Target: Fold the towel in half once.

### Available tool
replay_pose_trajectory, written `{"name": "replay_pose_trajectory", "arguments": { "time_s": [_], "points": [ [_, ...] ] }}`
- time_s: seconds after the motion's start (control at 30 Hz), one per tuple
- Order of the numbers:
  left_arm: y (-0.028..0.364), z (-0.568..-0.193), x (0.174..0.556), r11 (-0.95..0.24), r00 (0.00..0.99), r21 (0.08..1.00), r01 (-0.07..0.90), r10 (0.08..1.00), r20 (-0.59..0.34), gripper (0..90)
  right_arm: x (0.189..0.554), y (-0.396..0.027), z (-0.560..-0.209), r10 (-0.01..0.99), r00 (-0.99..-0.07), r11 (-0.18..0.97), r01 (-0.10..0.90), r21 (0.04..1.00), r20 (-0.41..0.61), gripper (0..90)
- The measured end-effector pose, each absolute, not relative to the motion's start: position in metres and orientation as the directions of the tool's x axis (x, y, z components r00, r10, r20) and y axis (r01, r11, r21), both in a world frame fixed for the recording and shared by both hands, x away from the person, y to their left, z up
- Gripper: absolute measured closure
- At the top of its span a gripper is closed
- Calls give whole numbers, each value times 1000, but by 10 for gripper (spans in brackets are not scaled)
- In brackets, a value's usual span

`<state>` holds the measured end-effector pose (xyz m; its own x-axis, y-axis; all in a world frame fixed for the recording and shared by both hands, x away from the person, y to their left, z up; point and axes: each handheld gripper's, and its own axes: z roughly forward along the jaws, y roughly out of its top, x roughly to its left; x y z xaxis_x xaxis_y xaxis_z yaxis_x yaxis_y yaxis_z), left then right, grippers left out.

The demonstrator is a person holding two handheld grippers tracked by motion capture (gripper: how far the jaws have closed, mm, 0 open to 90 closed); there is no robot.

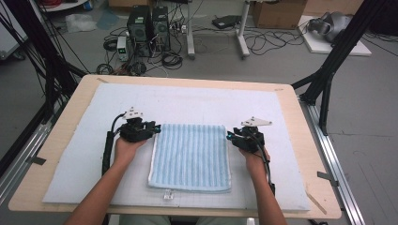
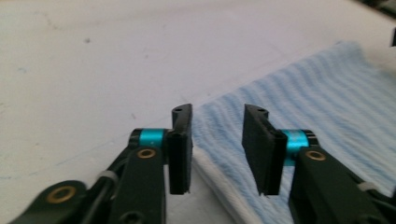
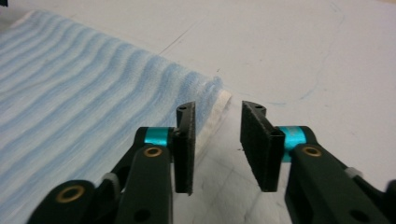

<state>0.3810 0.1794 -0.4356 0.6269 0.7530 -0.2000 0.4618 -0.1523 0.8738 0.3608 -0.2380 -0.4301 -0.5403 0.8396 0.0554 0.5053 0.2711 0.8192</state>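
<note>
A blue-and-white striped towel [image 1: 190, 157] lies folded flat in a rectangle on the white foam mat [image 1: 187, 98]. My left gripper [image 1: 157, 127] rests at the towel's far left corner, pointing right. In the left gripper view its jaws [image 2: 217, 144] stand apart over the towel's white hem [image 2: 219, 186], with nothing pinched. My right gripper [image 1: 230, 136] sits at the towel's far right corner, pointing left. In the right gripper view the jaws [image 3: 217, 144] are open; the towel [image 3: 70, 93] ends at its corner just beside the left pad [image 3: 185, 149].
The mat covers most of a wooden table [image 1: 309, 140]. A small clear piece [image 1: 167, 194] lies at the mat's front edge below the towel. Beyond the table, computer cases [image 1: 148, 26], cables and black frame legs [image 1: 328, 79] stand on the floor.
</note>
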Motion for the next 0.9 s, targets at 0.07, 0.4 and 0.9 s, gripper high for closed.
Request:
{"name": "replay_pose_trajectory", "arguments": {
  "time_s": [0.07,0.4,0.9],
  "points": [
    [183,-434,374,-117,646,884,452,727,-234,576,352,-242,-425,832,-551,263,491,831,62,526],
    [189,-432,355,-30,635,918,395,732,-249,237,319,-263,-424,825,-561,251,469,847,66,266],
    [198,-430,343,-24,654,936,350,722,-226,191,315,-276,-428,834,-548,226,448,865,66,122]
  ]
}}
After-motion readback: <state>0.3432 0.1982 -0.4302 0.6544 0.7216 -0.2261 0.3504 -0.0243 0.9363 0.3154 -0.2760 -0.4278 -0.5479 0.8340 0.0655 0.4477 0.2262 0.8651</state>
